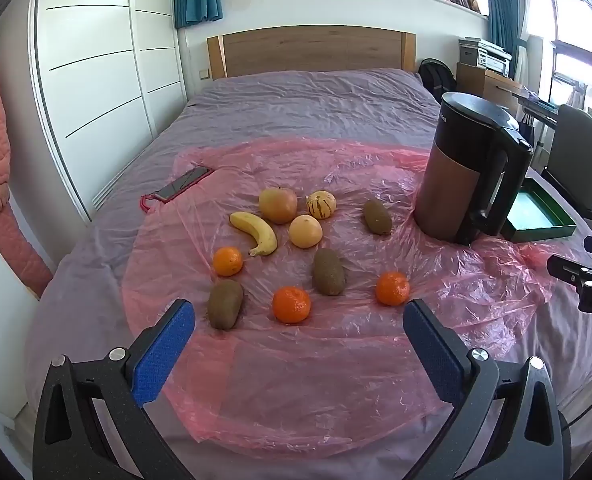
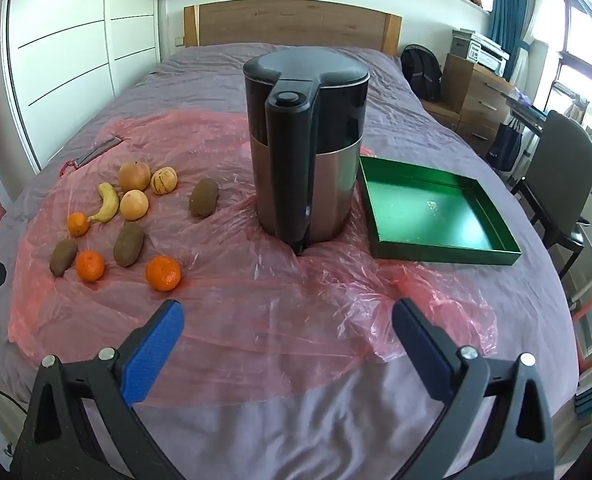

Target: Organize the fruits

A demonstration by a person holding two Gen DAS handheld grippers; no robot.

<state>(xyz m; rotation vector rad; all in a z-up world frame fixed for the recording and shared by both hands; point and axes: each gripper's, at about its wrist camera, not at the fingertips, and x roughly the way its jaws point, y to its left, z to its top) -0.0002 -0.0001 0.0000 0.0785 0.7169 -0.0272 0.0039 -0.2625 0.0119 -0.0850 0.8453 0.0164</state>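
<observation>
Bed [image 1: 296, 96], scattered fruit — banana [image 1: 256, 232], green tray [image 2: 435, 212]

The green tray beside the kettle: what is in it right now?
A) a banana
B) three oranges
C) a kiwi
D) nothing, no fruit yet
D: the green tray shows only its bare green floor, while the banana, the oranges and the kiwis all lie on the pink plastic sheet, left of the kettle.

In the left wrist view the green tray [image 1: 541, 216] is partly hidden behind the kettle [image 1: 467, 172], the right gripper [image 1: 583, 280] is cut off by the right edge, and the phone [image 1: 184, 184] screen cannot be read.
</observation>
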